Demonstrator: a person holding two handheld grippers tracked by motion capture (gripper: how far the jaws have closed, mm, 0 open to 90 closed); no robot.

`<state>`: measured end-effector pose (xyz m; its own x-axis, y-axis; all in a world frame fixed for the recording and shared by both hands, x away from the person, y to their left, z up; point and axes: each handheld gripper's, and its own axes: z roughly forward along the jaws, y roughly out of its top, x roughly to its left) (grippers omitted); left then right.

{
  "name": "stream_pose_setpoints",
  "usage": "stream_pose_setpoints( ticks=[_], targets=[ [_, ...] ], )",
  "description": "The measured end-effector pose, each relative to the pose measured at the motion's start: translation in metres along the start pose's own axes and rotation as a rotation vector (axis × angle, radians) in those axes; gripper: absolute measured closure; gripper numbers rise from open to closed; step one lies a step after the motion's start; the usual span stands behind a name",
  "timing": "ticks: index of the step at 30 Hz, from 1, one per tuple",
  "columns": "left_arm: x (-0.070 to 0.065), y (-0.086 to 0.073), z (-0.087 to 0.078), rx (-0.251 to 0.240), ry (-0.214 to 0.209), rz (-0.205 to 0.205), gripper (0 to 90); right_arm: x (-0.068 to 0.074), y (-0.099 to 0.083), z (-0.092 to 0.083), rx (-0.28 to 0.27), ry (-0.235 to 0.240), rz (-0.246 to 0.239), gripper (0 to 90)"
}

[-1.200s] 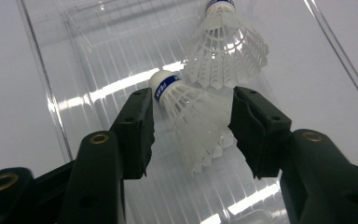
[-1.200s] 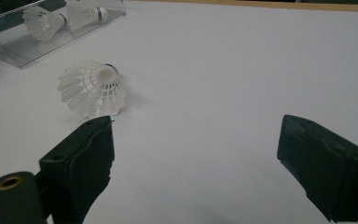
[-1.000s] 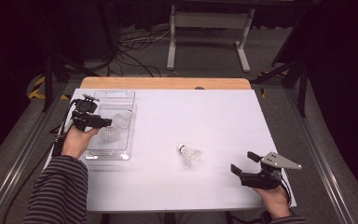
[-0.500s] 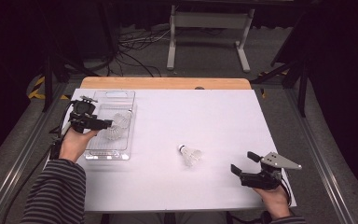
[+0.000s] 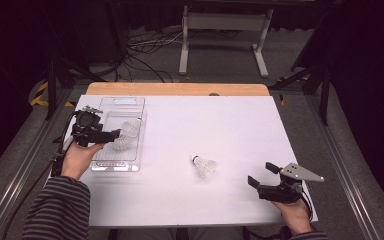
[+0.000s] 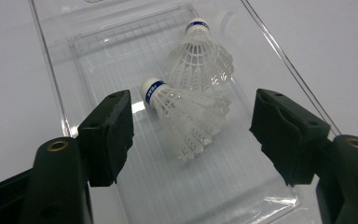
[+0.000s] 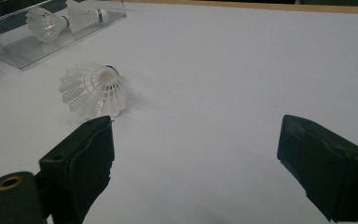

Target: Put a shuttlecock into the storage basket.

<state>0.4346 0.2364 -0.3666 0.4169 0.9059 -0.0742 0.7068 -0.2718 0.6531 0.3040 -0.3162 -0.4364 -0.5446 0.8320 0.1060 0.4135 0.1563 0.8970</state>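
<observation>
Left tongs: black body, black cable, two black jaws with brass-coloured holes. Right tongs: black, grey three-cornered plate on top. Left sleeve: dark with thin pale stripes.

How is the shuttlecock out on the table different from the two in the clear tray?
The lone shuttlecock lies on the bare white table, apart from everything; the tray pair lie inside the clear tray, touching each other. The left gripper hangs open over the pair; the right gripper is open beside the lone one. All three are white and lie on their sides.

clear tray far end cut off, shuttlecock band print unreadable
</observation>
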Motion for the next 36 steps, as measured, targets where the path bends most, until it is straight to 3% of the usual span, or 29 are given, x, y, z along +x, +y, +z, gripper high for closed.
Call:
stream_pose_setpoints(
  ticks=[36],
  targets=[
    [-0.009, -0.033, -0.023, -0.112, -0.037, 0.029, 26.2, -0.001, 0.0, -0.001, -0.003, -0.004, 0.009, 11.3]
  ],
)
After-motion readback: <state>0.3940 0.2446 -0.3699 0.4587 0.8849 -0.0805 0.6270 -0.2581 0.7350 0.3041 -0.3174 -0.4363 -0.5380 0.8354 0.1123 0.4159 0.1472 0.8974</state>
